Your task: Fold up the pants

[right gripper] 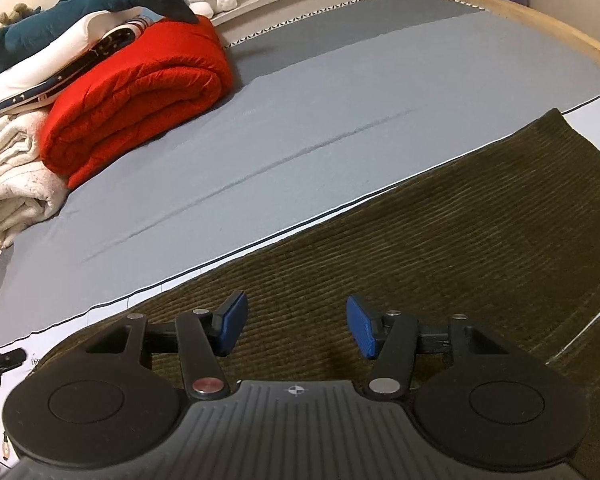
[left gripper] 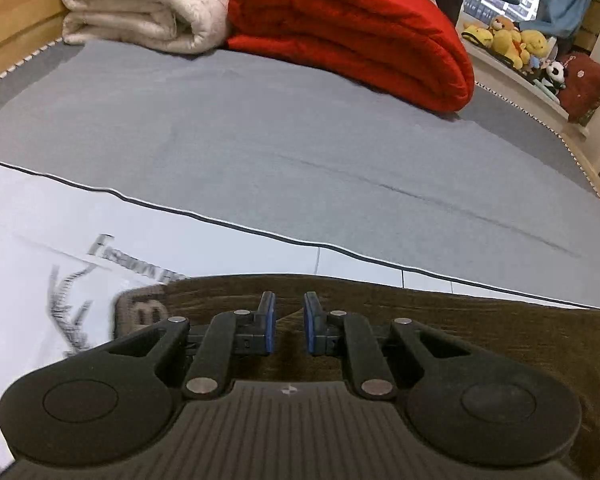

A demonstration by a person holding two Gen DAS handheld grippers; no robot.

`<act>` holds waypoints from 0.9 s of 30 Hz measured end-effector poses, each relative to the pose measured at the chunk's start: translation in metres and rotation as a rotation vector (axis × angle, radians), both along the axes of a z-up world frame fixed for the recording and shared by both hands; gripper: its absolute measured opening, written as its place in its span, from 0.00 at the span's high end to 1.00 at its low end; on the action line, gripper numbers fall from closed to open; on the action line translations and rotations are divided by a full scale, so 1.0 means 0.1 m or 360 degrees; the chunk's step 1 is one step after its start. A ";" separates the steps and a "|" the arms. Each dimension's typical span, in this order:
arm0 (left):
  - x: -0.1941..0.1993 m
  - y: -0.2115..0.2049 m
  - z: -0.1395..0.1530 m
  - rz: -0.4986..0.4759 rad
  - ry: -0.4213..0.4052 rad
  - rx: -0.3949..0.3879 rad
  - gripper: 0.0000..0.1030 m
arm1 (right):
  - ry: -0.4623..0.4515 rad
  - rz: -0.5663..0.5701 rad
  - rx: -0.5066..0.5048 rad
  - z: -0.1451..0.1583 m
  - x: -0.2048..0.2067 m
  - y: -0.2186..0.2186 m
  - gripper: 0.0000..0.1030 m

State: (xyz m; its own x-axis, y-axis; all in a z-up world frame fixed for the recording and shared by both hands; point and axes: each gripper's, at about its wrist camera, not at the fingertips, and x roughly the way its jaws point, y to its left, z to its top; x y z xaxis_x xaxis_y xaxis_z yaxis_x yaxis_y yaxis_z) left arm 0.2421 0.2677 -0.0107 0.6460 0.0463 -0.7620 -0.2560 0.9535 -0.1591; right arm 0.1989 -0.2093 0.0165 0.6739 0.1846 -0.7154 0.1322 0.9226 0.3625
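Note:
The dark olive corduroy pants [left gripper: 480, 332] lie flat on a white printed sheet [left gripper: 40, 240] on the bed. They fill the lower right of the right wrist view [right gripper: 440, 240]. My left gripper [left gripper: 289, 316] hovers over the pants' edge near a printed patch [left gripper: 144, 308], its blue pads a narrow gap apart and nothing between them. My right gripper [right gripper: 296, 326] is wide open over the middle of the pants, empty.
A grey bed sheet [left gripper: 280, 140] stretches beyond the white sheet. A folded red quilt [left gripper: 352, 28] and a cream blanket [left gripper: 140, 8] are stacked at the far end. Plush toys [left gripper: 512, 40] line a shelf beside the bed. A wooden bed frame [right gripper: 540, 16] borders the mattress.

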 end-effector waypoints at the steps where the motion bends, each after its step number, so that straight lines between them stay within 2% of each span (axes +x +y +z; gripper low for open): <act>1: 0.02 -0.02 -0.07 0.0002 0.0009 0.0010 0.85 | 0.0004 0.0004 0.0000 -0.01 0.01 0.01 0.45; 3: 0.11 -0.07 -0.14 -0.0013 0.0034 0.0049 0.83 | 0.0005 0.0018 -0.0006 -0.01 0.03 0.03 0.45; 5: 0.18 -0.12 -0.17 -0.0047 0.0004 0.0094 0.79 | 0.0003 0.0036 -0.0020 -0.01 0.03 0.04 0.45; 7: 0.26 -0.15 -0.21 -0.0067 0.0002 0.0151 0.70 | -0.0002 0.0049 -0.0037 -0.01 0.06 0.05 0.45; 12: 0.41 -0.11 -0.32 -0.0112 0.0044 0.0200 0.37 | 0.0011 0.0054 -0.0044 -0.03 0.13 0.06 0.45; 13: 0.43 -0.10 -0.33 -0.0121 0.0053 0.0221 0.33 | 0.0015 0.0060 -0.0049 -0.05 0.14 0.07 0.45; 15: 0.45 -0.09 -0.36 -0.0127 0.0063 0.0274 0.19 | 0.0023 0.0075 -0.0049 -0.07 0.16 0.09 0.45; 18: 0.49 -0.07 -0.44 -0.0131 0.0088 0.0331 0.12 | 0.0032 0.0103 -0.0061 -0.09 0.19 0.13 0.45; 24: 0.58 -0.08 -0.66 -0.0160 0.0201 0.0475 0.09 | 0.0047 0.0117 -0.0075 -0.11 0.22 0.17 0.45; 27: 0.60 -0.12 -0.69 -0.0176 0.0204 0.0526 0.08 | 0.0056 0.0109 -0.0074 -0.12 0.23 0.17 0.45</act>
State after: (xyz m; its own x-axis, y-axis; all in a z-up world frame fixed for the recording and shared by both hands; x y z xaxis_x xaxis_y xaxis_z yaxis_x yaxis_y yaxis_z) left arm 0.3019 0.2558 -0.0800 0.5609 0.2388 -0.7927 -0.1463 0.9710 0.1890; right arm 0.2222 -0.1923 0.0048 0.6350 0.1956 -0.7473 0.0799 0.9456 0.3154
